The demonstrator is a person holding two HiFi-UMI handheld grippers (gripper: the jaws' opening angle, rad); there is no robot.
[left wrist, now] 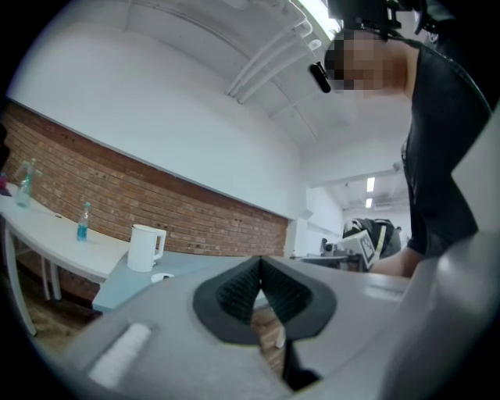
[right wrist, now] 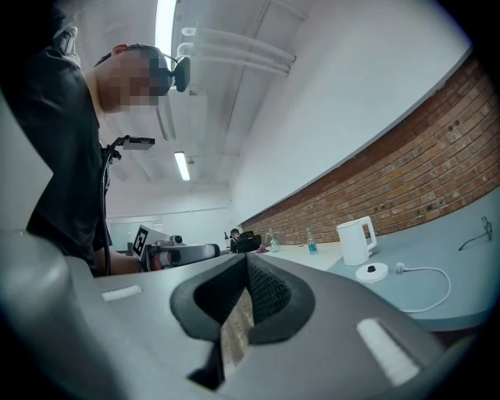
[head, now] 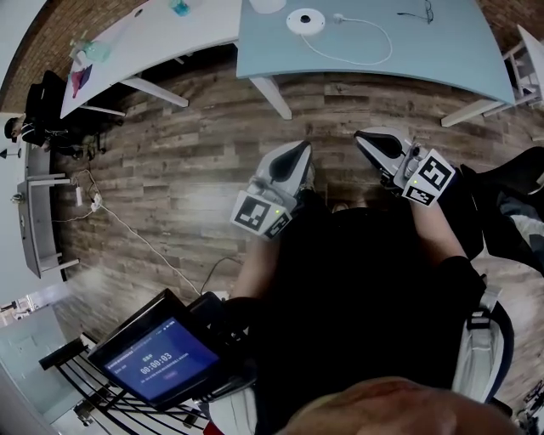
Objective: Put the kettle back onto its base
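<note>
A white kettle (left wrist: pixel 146 247) stands upright on the pale blue table (head: pixel 425 51), beside its round white base (head: pixel 305 21); in the head view only the kettle's bottom (head: pixel 268 4) shows at the top edge. From the right gripper view the kettle (right wrist: pixel 355 241) is just behind the base (right wrist: pixel 372 272), whose white cable (right wrist: pixel 426 283) loops to the right. Both grippers are held level over the wooden floor, well short of the table. My left gripper (head: pixel 299 149) (left wrist: pixel 260 264) is shut and holds nothing. My right gripper (head: pixel 367 138) (right wrist: pixel 247 262) is likewise shut and holds nothing.
A white table (head: pixel 153 34) with bottles (left wrist: pixel 82 221) adjoins the blue one on the left. Spectacles (right wrist: pixel 476 233) lie at the blue table's right end. A screen on a stand (head: pixel 161 361) is at the lower left, with cables on the floor (head: pixel 144 242).
</note>
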